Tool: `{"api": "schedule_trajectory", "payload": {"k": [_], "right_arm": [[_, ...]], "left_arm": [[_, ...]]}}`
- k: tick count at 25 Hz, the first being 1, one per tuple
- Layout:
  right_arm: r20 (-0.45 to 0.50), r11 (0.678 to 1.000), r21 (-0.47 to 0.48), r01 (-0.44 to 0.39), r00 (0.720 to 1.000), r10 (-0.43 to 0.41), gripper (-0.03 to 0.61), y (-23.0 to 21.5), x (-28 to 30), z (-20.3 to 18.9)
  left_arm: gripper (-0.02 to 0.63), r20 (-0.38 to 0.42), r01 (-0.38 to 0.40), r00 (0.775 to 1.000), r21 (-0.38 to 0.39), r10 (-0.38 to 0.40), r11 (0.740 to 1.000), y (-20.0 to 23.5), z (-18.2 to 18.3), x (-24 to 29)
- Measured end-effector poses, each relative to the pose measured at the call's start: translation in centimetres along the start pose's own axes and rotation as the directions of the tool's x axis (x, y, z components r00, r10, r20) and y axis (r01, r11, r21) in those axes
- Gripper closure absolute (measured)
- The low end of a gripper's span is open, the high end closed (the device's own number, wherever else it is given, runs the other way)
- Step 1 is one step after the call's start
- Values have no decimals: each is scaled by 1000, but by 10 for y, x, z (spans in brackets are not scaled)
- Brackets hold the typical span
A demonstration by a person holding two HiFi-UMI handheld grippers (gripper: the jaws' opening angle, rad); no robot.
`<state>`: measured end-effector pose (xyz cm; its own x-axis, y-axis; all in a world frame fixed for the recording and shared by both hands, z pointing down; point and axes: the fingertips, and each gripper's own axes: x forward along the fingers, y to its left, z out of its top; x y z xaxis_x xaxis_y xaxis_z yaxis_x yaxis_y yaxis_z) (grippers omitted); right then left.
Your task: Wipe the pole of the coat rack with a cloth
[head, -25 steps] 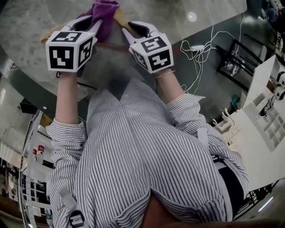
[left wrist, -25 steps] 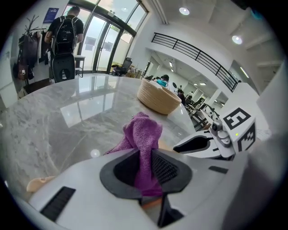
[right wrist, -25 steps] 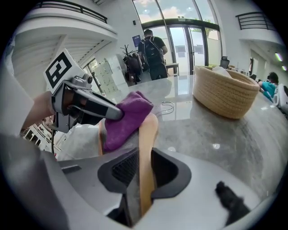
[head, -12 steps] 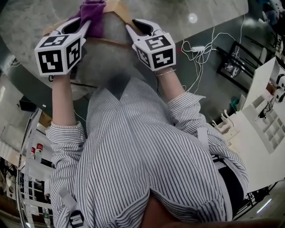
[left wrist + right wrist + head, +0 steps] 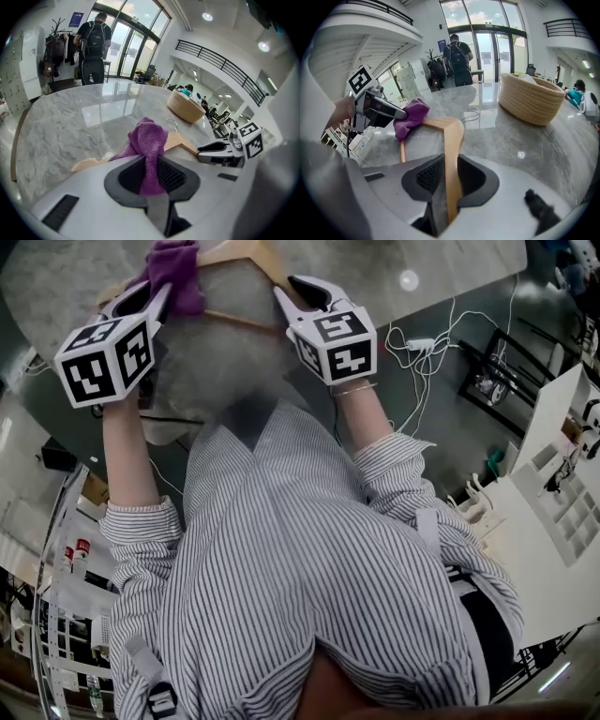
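A wooden coat hanger (image 5: pixel 453 136) lies over the marble table, and my right gripper (image 5: pixel 447 177) is shut on one of its arms. My left gripper (image 5: pixel 150 174) is shut on a purple cloth (image 5: pixel 149 139), which is draped over the hanger's other arm (image 5: pixel 181 140). In the head view the cloth (image 5: pixel 173 273) sits at the top left, just ahead of the left gripper (image 5: pixel 150 298). There the right gripper (image 5: pixel 292 294) grips the hanger (image 5: pixel 251 251) to its right. The right gripper view shows the cloth (image 5: pixel 411 117) pressed on the wood near the bend.
A woven basket (image 5: pixel 532 101) stands on the round marble table (image 5: pixel 422 263) beyond the hanger's metal hook (image 5: pixel 474 112). A person with a backpack (image 5: pixel 93 42) stands by the glass doors, next to a coat stand (image 5: pixel 54 44). Cables (image 5: pixel 412 343) run across the floor on the right.
My left gripper has slid to the left with the cloth, along the hanger's arm and away from the right gripper. The right gripper and the hanger have stayed put.
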<state>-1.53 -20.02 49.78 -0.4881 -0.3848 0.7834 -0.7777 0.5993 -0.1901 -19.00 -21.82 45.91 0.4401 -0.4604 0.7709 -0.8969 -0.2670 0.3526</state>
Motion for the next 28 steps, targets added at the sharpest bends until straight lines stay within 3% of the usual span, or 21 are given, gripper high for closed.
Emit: {"api": "schedule_trajectory", "payload": {"k": [9, 22, 28], "right_arm": [[22, 1000, -6, -2, 1000, 2, 486, 1, 0, -1], [29, 1000, -10, 16, 999, -16, 486, -1, 1, -1], [29, 1000, -10, 22, 999, -22, 485, -1, 0, -1]], "left_arm": [[534, 22, -44, 999, -25, 45, 999, 26, -7, -17], [534, 43, -41, 998, -42, 43, 998, 43, -7, -32], [534, 43, -75, 996, -15, 76, 997, 49, -5, -42]]}}
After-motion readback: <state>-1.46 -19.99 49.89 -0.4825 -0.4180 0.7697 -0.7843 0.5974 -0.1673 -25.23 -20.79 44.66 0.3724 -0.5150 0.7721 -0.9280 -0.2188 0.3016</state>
